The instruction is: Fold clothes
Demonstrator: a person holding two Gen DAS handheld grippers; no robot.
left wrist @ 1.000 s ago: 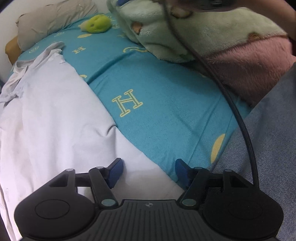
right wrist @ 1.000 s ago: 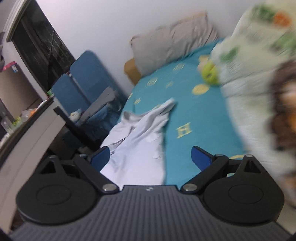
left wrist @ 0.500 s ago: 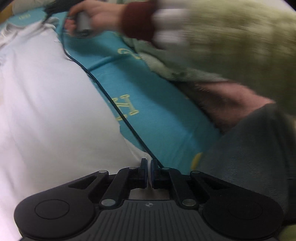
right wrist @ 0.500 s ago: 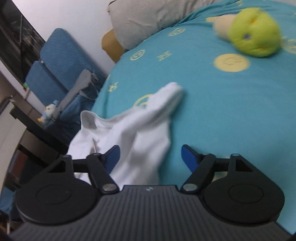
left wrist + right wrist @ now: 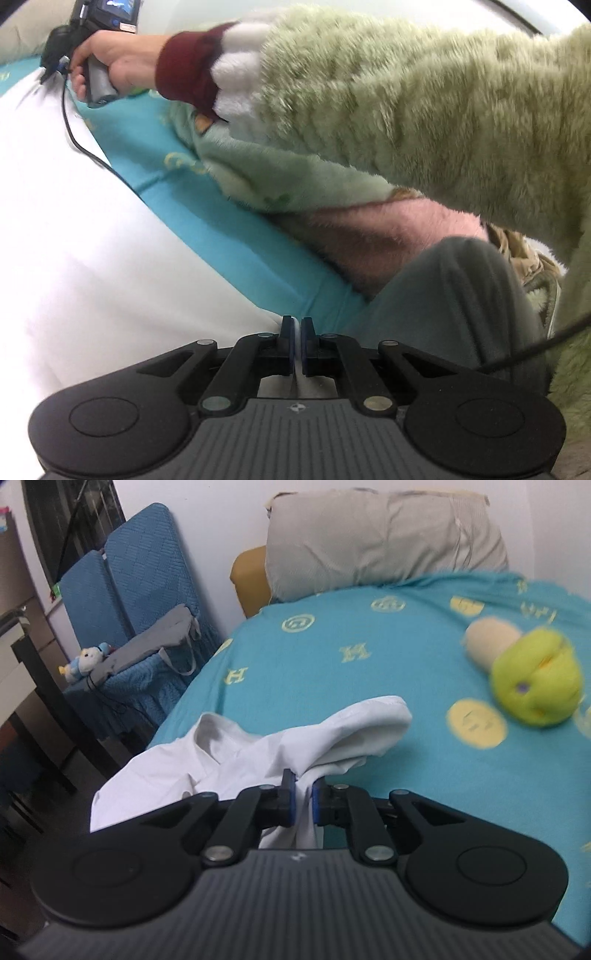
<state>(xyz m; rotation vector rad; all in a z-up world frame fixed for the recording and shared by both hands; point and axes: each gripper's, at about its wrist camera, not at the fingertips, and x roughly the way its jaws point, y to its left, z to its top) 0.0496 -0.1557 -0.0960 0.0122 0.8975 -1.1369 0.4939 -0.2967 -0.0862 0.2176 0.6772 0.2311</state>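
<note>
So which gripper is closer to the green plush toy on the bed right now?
Right. The right gripper is shut on the white shirt, with the green plush toy just ahead to its right. The left gripper pinches the shirt's hem at the bed's near end; no toy shows there.

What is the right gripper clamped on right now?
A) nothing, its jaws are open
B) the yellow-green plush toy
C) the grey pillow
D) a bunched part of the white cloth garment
D: in the right wrist view the right gripper has its jaws closed on a gathered fold of the white cloth garment; the yellow-green plush toy lies apart on the teal bedsheet.
</note>
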